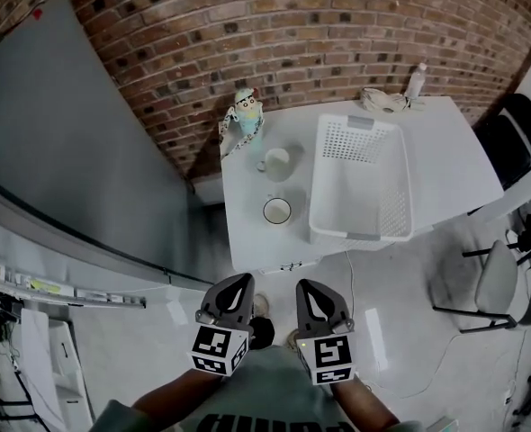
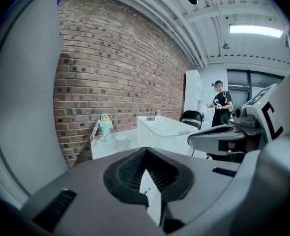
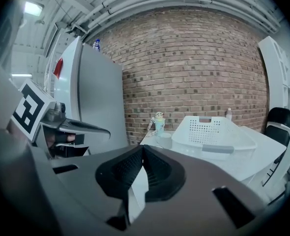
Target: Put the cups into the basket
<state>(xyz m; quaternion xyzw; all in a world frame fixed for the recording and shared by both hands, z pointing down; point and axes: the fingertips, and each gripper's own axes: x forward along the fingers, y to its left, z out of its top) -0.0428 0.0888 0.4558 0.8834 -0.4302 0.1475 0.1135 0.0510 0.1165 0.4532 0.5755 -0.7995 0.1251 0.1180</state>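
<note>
Two white cups stand on the white table (image 1: pixel 445 151): one cup (image 1: pixel 277 161) farther back, and a dark-inside cup (image 1: pixel 277 211) near the front edge. Just right of them lies the white perforated basket (image 1: pixel 360 183), with nothing in it. Both grippers hang well short of the table, over the floor. My left gripper (image 1: pixel 243 280) and right gripper (image 1: pixel 303 285) are side by side, each shut with nothing between the jaws. In the left gripper view its jaws meet at the left gripper (image 2: pixel 145 149), with the basket (image 2: pixel 159 127) far ahead. The right gripper (image 3: pixel 143 147) faces the basket (image 3: pixel 214 132) too.
A cartoon-figure bottle (image 1: pixel 246 115) stands at the table's back left by the brick wall. A water bottle (image 1: pixel 416 81) and a small heap (image 1: pixel 382 100) sit at the back right. Chairs (image 1: pixel 504 282) stand right of the table, a grey cabinet (image 1: pixel 67 142) to its left. A person (image 2: pixel 220 107) stands far off.
</note>
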